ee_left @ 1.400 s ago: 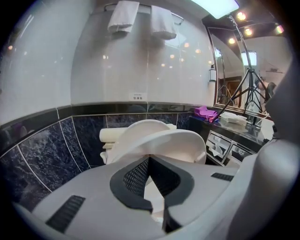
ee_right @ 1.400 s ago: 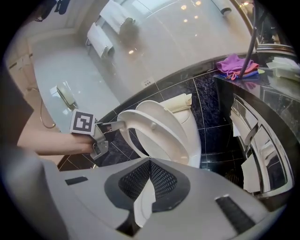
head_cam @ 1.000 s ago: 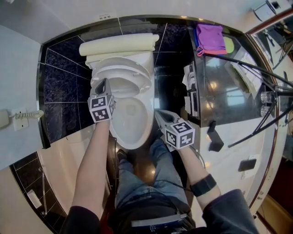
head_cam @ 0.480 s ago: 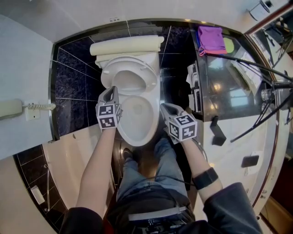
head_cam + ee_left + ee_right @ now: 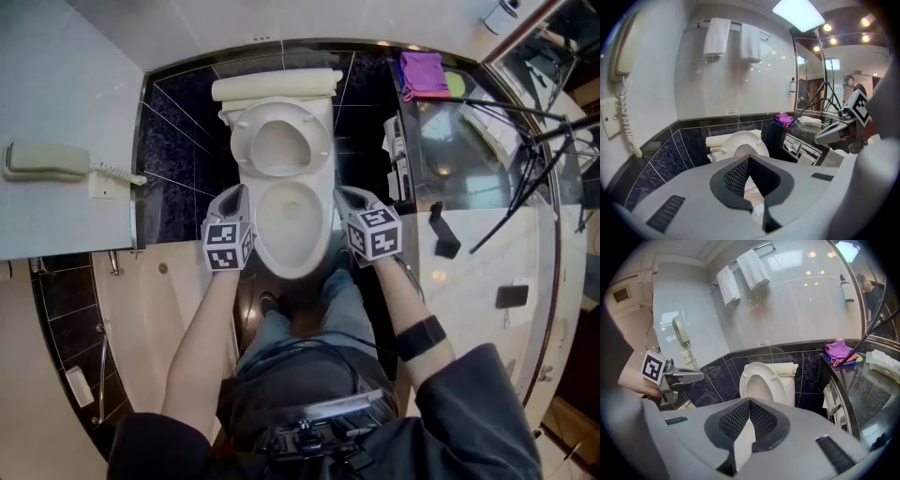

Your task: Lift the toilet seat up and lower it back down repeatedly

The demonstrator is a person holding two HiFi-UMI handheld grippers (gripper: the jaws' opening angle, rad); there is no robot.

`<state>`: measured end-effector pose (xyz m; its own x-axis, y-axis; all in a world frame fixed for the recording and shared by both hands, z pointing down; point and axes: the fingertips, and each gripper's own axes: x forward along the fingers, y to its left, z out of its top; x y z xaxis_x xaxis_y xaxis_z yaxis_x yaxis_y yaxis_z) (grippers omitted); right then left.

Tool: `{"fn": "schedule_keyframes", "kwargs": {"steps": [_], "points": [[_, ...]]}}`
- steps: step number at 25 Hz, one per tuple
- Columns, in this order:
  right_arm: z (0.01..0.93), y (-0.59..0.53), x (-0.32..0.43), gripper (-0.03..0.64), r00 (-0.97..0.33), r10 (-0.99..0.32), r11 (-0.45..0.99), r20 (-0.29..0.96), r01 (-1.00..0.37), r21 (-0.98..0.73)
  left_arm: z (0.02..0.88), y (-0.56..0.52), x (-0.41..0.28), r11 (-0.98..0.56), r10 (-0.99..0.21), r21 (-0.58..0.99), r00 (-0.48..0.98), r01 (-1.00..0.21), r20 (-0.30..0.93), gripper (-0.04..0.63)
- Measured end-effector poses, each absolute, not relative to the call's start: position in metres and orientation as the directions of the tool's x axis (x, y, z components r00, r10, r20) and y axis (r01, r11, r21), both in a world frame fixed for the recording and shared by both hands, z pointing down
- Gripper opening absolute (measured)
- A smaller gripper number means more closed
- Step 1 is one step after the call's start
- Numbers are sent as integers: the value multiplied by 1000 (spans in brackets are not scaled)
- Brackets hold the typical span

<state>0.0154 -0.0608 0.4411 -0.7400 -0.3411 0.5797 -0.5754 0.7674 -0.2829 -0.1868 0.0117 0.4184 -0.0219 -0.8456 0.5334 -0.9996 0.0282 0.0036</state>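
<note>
The white toilet seat stands raised against the tank, also visible in the left gripper view and the right gripper view. The open bowl lies below it. My left gripper hovers at the bowl's left side, shut with nothing in it, clear of the seat. My right gripper hovers at the bowl's right side, shut and empty as well. Each gripper appears in the other's view: the right gripper and the left gripper.
A wall phone with a coiled cord hangs at the left. At the right, a dark counter carries a purple cloth and tripod legs. Towels hang on a rail above the tank. The person's legs stand before the bowl.
The seat has swung from half raised to upright against the tank. The left gripper has drawn back off it to the bowl's left side, and the right gripper has risen beside the bowl.
</note>
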Motion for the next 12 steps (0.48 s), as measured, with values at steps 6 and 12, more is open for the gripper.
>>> {"fn": "schedule_keyframes", "kwargs": {"steps": [6, 12], "points": [[410, -26, 32, 17, -705, -399, 769, 586, -606, -204, 386, 72, -183, 14, -862, 43, 10, -999, 507, 0], [391, 12, 49, 17, -681, -457, 748, 572, -642, -168, 363, 116, -175, -28, -879, 53, 50, -998, 474, 0]]}}
